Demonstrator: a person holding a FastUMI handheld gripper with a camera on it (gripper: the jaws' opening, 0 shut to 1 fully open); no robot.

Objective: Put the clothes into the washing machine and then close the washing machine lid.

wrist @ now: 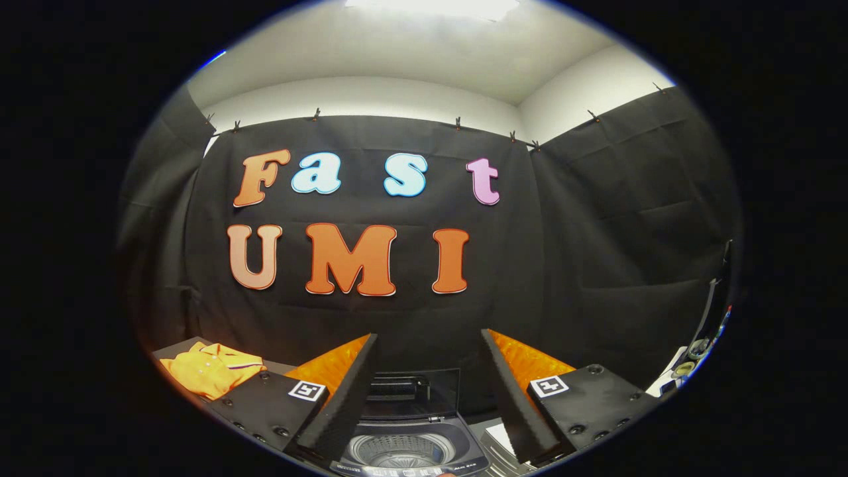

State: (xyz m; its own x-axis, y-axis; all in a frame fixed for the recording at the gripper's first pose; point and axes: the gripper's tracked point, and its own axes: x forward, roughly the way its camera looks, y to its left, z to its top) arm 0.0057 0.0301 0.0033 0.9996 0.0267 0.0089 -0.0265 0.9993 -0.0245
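Claw [429, 344] fingers spread wide (gripping nothing)

Claw-mounted fisheye faces forward over the washing machine [404, 440].

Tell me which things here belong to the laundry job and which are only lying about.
For the job: orange shirt on the table; washing machine, lid up, seen between the fingers; open gripper, empty.

Lying about: white paper beside the machine; gear by the cloth wall.

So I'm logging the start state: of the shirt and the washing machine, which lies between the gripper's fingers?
The washing machine, lid up, drum showing between the open gripper fingers. The orange shirt lies off beyond the left finger.
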